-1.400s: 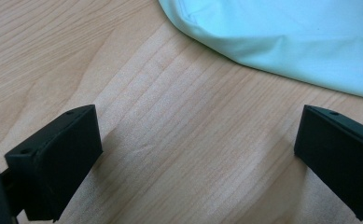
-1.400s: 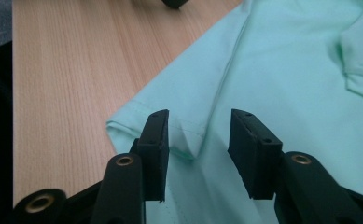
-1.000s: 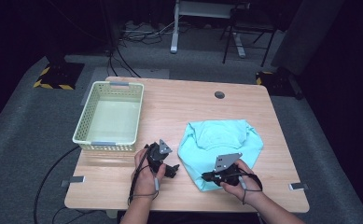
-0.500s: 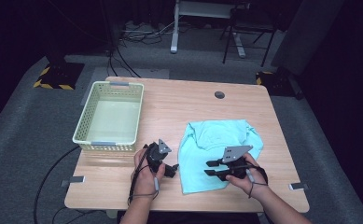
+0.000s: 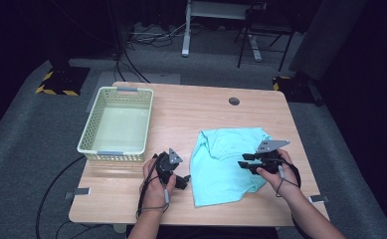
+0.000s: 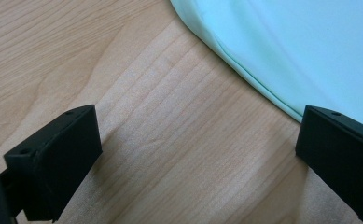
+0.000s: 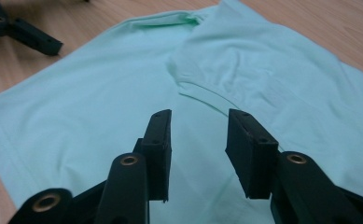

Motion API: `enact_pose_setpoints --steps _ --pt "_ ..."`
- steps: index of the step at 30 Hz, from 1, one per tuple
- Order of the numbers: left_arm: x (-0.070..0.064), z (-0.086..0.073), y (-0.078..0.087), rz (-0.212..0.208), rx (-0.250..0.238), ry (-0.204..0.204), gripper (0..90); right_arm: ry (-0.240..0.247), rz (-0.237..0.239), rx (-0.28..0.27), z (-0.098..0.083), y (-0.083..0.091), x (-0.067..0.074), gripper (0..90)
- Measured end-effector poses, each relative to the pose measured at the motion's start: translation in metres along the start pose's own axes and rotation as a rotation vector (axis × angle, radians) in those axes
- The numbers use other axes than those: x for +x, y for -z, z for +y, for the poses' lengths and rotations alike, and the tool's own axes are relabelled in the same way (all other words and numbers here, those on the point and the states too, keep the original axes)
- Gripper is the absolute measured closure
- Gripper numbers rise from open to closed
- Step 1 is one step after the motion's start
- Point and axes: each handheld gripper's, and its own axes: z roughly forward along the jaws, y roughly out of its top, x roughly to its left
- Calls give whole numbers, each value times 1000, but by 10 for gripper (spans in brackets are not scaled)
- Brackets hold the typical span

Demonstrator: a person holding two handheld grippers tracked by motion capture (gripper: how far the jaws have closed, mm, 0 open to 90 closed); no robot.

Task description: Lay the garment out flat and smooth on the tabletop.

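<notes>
A mint-green T-shirt (image 5: 221, 169) lies spread on the wooden table (image 5: 191, 109), right of centre. My right gripper (image 5: 241, 165) hovers over the shirt's right half and points left. In the right gripper view its jaws have just been opening; the right gripper (image 7: 200, 116) is open with nothing between its pads, above the shirt (image 7: 100, 93) near its collar. My left gripper (image 5: 183, 180) rests on the table at the shirt's left edge. In the left gripper view the left gripper (image 6: 198, 121) is wide open over bare wood, with the shirt's hem (image 6: 286, 46) just beyond.
A pale yellow plastic basket (image 5: 114, 154) stands at the table's left, just behind my left hand. A round cable hole (image 5: 234, 101) sits near the far edge. The table's front edge runs close under both hands. The left gripper (image 7: 25, 32) lies far off in the right gripper view.
My right gripper has moved right and away from the shirt's front edge, rising slightly. Its jaws, shut a second ago, now stand apart. The left hand has stayed put.
</notes>
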Motion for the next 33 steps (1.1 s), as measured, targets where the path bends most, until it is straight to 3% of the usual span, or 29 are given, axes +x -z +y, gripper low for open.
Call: enact_pose_setpoints --steps 6,13,16,18,24,30,31,33 --pt "0 0 0 -1 0 0 3 -50 -40 35 -11 -7 -10 600" --pt "0 0 0 -1 0 0 3 -61 -99 92 -21 -24 -16 612" --pt "0 0 0 -1 0 0 3 -77 -89 115 -25 -27 -20 707" --pt "0 0 0 -1 0 0 3 -71 -78 114 -26 -26 -20 819" --pt "0 0 0 -1 0 0 3 -59 -94 67 -28 -9 -19 850" --pt "0 0 0 -1 1 2 3 -59 -114 27 -33 20 -13 850" --pt "0 0 0 0 -2 1 3 -56 -125 5 -37 35 -10 850" --pt "0 0 0 1 -2 1 3 -55 -134 -6 -40 44 -7 850"
